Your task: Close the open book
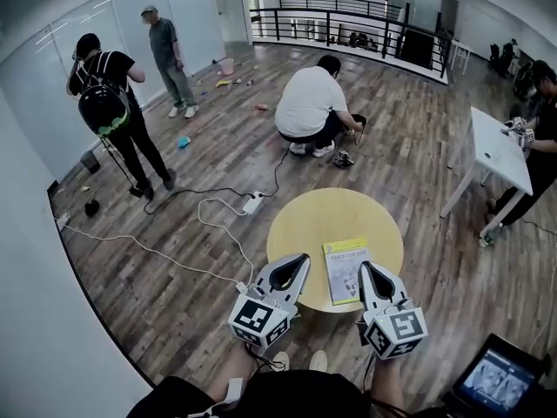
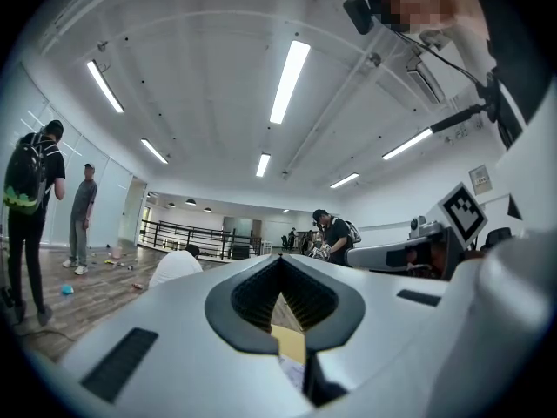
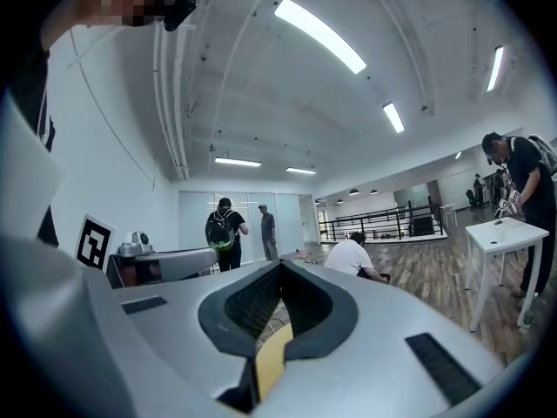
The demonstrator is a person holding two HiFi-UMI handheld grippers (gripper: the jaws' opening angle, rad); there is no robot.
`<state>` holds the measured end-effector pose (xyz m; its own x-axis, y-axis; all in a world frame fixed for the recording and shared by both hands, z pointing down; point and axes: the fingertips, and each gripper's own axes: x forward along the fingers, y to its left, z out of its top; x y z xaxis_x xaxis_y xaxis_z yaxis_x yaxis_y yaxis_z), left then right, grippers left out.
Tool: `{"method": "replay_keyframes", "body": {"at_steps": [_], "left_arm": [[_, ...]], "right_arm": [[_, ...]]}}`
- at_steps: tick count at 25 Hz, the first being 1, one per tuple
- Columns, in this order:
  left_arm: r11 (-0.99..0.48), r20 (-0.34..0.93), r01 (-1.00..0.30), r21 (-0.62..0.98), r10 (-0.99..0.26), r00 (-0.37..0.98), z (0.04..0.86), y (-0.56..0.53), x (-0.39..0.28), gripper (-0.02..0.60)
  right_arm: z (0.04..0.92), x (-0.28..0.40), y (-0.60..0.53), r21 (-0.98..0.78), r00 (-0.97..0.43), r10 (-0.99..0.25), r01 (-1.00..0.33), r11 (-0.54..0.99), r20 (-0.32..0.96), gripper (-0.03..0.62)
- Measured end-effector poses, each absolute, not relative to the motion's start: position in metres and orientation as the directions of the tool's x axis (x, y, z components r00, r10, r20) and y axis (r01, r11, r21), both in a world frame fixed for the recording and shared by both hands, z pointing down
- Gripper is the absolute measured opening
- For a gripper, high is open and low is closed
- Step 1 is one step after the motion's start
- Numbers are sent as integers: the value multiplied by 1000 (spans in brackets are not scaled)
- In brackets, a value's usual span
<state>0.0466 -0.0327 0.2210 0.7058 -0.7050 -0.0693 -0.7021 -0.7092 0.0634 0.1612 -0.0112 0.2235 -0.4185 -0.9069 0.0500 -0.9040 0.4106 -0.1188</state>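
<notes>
A book (image 1: 345,270) with a yellow-green cover lies closed and flat on the round yellow table (image 1: 305,220), near its front edge. My left gripper (image 1: 302,259) hovers over the table's front left rim, to the left of the book, jaws together and empty. To the right of the book, my right gripper (image 1: 363,266) hangs over the front edge, also shut on nothing. Both grippers point level across the room. In the left gripper view the left gripper (image 2: 280,264) shows its tips meeting, and a strip of yellow table is seen through the gap below. The right gripper (image 3: 280,268) looks the same in its own view.
A person in a white shirt (image 1: 311,103) crouches just beyond the table. Two people (image 1: 109,103) stand at the far left by the glass wall. A white table (image 1: 498,151) stands at the right. A power strip (image 1: 252,203) and cables lie on the wooden floor. A screen (image 1: 496,381) sits at lower right.
</notes>
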Motion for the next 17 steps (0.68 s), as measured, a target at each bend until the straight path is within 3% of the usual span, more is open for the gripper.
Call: {"method": "replay_keyframes", "body": {"at_steps": [17], "left_arm": [[-718, -87, -694, 49, -696, 713, 212, -27, 47, -3]], "right_arm": [[216, 161, -7, -110, -406, -913, -910, 400, 38, 4]]}}
